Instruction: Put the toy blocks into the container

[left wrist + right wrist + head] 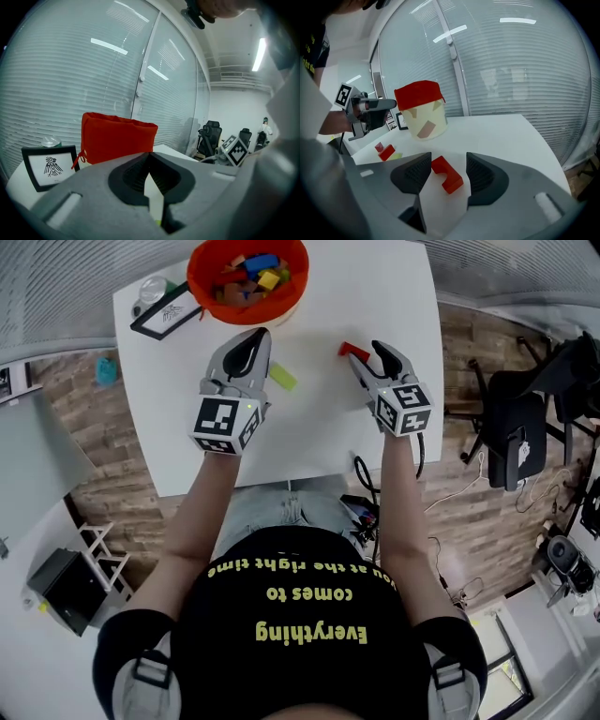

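Low in the right gripper view, the right gripper is seen with jaws wide apart. A red notched toy block lies between them on the white table, clear of both pads. The left gripper is closed on nothing, with a lime-green flat block just beside it. At the head view's top, the red-rimmed fabric bin is loaded with blocks.

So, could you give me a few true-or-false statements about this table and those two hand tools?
1. The right gripper stands open around a red block. True.
2. The container is blue. False: the container is red.
3. Toy blocks already lie inside the container. True.
4. The left gripper grips a block. False: its jaws are shut on nothing; the yellow-green block lies on the table beside it.
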A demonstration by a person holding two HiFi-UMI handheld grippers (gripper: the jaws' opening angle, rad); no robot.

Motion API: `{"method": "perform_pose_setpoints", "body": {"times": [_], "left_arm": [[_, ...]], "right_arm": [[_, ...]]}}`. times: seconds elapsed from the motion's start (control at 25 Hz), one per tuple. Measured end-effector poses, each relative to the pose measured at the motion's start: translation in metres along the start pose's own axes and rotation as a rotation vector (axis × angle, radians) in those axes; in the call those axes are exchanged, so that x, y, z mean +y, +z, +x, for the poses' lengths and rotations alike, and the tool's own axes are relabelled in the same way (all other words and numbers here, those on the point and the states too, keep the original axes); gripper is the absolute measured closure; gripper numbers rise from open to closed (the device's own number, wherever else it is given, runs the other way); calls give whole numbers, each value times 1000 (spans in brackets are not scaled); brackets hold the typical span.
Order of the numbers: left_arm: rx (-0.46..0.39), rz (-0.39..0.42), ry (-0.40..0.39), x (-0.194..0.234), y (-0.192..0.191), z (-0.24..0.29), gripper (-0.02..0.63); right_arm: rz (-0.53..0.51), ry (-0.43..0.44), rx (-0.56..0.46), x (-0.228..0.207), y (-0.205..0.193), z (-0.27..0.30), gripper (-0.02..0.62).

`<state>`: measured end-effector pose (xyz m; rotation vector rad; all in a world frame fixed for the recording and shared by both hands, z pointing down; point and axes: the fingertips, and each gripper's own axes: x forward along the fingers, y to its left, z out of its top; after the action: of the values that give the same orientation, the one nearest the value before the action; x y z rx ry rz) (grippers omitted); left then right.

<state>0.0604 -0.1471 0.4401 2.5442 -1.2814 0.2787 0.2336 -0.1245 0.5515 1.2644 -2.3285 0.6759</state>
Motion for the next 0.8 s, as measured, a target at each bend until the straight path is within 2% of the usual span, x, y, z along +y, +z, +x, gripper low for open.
{"method": "perform_pose_setpoints", "body": {"times": [0.28, 0.56, 0.8], "left_arm": [[12, -3, -1, 0, -6, 2, 608], [14, -14, 6, 4, -9, 2, 607], [9, -15, 15, 5, -6, 0, 607]], "right_arm": [[-13, -6, 60, -4, -21, 9, 367], [-43, -27, 84, -8, -29, 12, 442], [-45, -28, 101, -7, -30, 11, 454]]}}
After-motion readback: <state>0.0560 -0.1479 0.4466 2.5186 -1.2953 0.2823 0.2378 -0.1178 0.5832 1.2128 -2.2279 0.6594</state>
